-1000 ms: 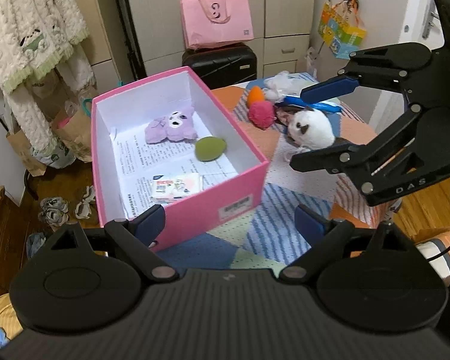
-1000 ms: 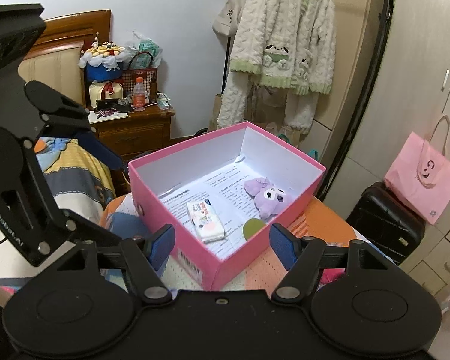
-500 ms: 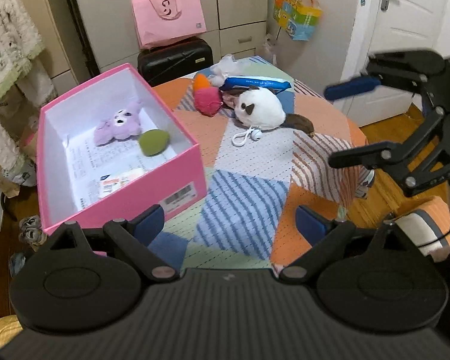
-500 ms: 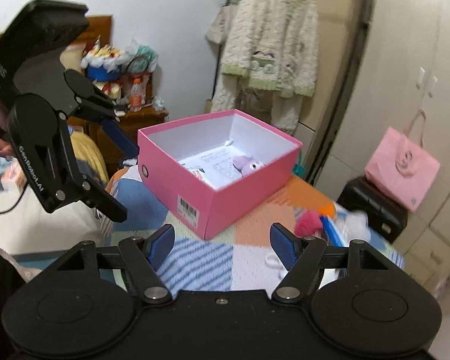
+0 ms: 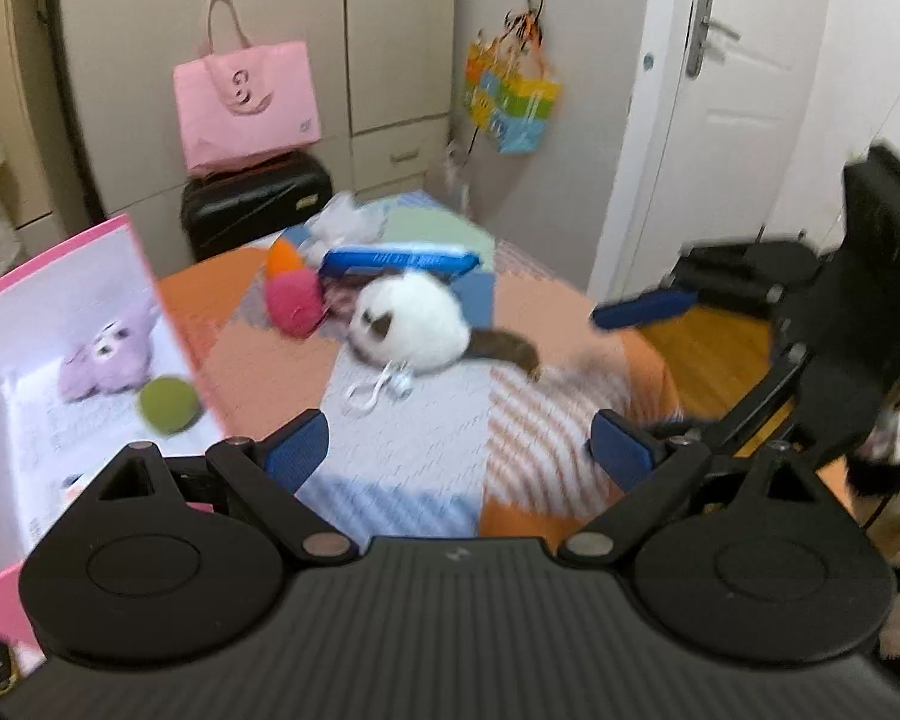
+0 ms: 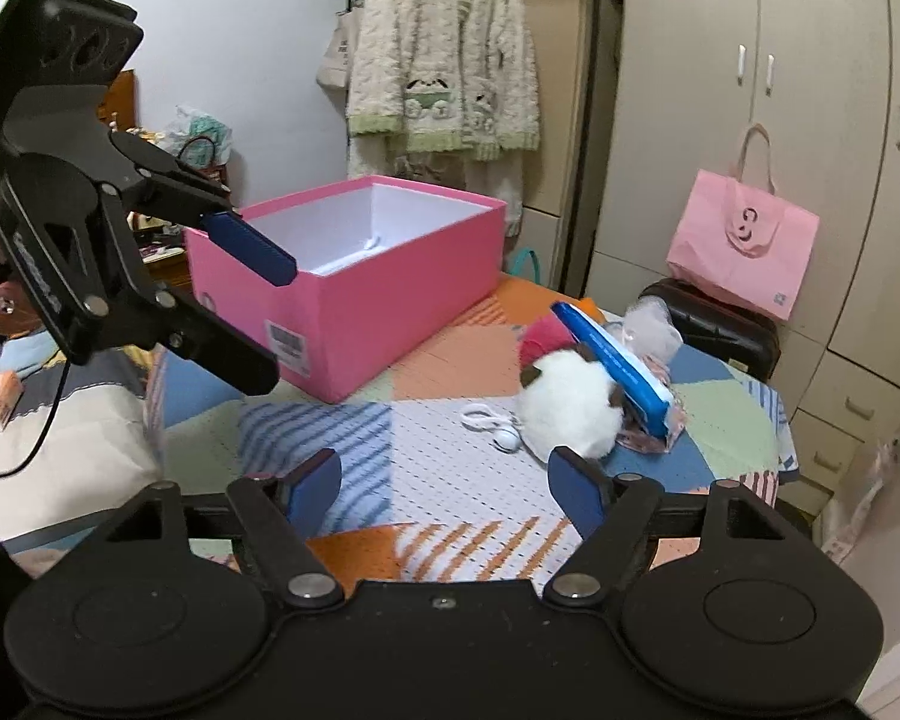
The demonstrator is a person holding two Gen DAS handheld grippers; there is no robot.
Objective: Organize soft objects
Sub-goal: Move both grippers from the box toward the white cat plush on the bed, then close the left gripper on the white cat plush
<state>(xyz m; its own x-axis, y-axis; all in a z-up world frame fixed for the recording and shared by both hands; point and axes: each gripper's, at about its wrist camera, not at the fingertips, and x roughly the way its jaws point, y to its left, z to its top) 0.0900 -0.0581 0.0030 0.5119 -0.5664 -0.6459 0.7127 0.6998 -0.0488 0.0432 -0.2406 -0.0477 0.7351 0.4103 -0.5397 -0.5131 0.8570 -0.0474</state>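
Observation:
A pink box (image 5: 54,276) (image 6: 360,300) stands on the patchwork table and holds a purple plush (image 5: 105,357) and a green ball (image 5: 168,405). A white plush with a brown tail (image 5: 417,324) (image 6: 570,405) lies on the table beside a red-pink plush (image 5: 294,300) (image 6: 540,339), an orange toy (image 5: 283,256) and a blue pack (image 5: 399,261) (image 6: 615,360). My left gripper (image 5: 459,459) is open and empty, above the table short of the white plush. My right gripper (image 6: 444,489) is open and empty, near the white plush.
The table (image 6: 438,432) ends at the front and right, with wood floor (image 5: 708,354) beyond. A black suitcase (image 5: 252,204) with a pink bag (image 5: 246,108) stands behind it. A white crumpled item (image 5: 348,222) lies at the far edge.
Both grippers have swung away from the box toward the toys on the table; the white plush is now closer in both views. Both stay open. The left wrist view is motion-blurred.

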